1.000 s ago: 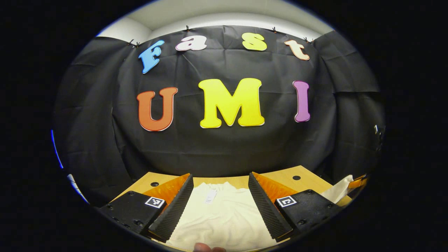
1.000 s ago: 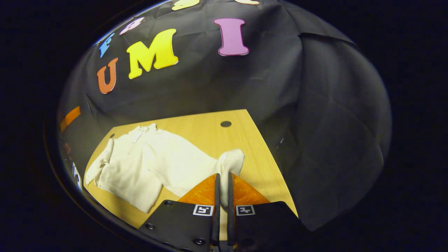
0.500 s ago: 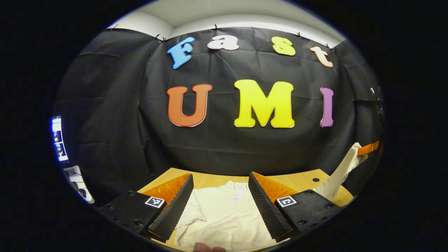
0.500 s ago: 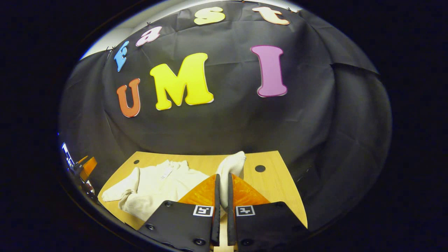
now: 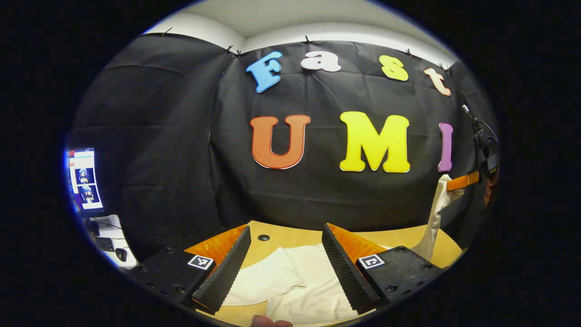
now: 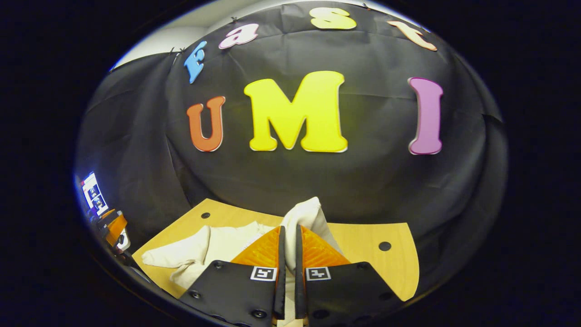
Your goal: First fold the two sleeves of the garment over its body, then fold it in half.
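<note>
Your left gripper hangs just above the near edge of the table with its fingers spread wide, nothing between them. Under that gap lies the cream-white soft knit garment, its body flat on the wood, one sleeve folded in a rumpled band toward the left finger. Your right gripper has its fingers pressed together, pinching the other sleeve; the cuff bulges up past the fingertips in a rounded fold. In the left gripper view that same sleeve rises off the table as a taut strip up to the right gripper at the far right, lifted well above the surface.

The garment rests on a light wooden table with small dark round holes near its far corners. Behind the table hangs the creased black cloth wall of the booth. Off to the left, past the cloth, a lit monitor stands over a desk with a keyboard and mouse.
</note>
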A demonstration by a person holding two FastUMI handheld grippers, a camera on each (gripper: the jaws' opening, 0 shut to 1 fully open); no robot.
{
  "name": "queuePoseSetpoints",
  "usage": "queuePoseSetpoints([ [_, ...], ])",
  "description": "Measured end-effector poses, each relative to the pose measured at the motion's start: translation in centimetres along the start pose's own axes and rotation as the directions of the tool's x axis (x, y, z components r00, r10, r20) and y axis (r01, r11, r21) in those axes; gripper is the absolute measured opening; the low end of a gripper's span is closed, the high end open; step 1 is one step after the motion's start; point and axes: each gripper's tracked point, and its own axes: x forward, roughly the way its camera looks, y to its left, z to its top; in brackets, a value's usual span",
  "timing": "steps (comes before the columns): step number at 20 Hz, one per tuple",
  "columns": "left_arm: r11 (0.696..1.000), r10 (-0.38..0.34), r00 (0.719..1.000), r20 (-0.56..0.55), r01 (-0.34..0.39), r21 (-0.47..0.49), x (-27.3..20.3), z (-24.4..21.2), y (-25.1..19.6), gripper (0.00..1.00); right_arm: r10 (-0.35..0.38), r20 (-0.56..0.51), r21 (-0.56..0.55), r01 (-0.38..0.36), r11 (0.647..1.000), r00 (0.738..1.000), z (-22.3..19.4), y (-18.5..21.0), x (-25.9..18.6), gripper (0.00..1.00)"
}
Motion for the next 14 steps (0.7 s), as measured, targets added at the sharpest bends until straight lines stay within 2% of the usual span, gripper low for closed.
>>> queuePoseSetpoints([
  [4,0.997,0.071,0.997,-0.014,-0.070,0.010,-0.6,-0.7,4.8,1.00,0.075,-0.038,-0.084,-0.078,0.993,0.996,-1.4,6.6,5.7,0.09],
  [8,0.992,0.126,0.991,-0.034,-0.125,0.023,-1.4,-1.7,8.8,1.00,0.125,-0.109,-0.112,-0.137,0.984,0.986,-5.2,12.0,11.4,0.09],
  [10,0.989,0.147,0.988,-0.049,-0.146,0.027,-1.8,-2.3,10.4,1.00,0.116,-0.159,-0.149,-0.140,0.979,0.980,-7.9,13.5,14.3,0.09],
  [14,0.987,0.155,0.986,-0.069,-0.152,0.046,-2.3,-3.1,12.2,1.00,0.097,-0.238,-0.135,-0.132,0.982,0.966,-12.8,16.4,19.7,0.09],
])
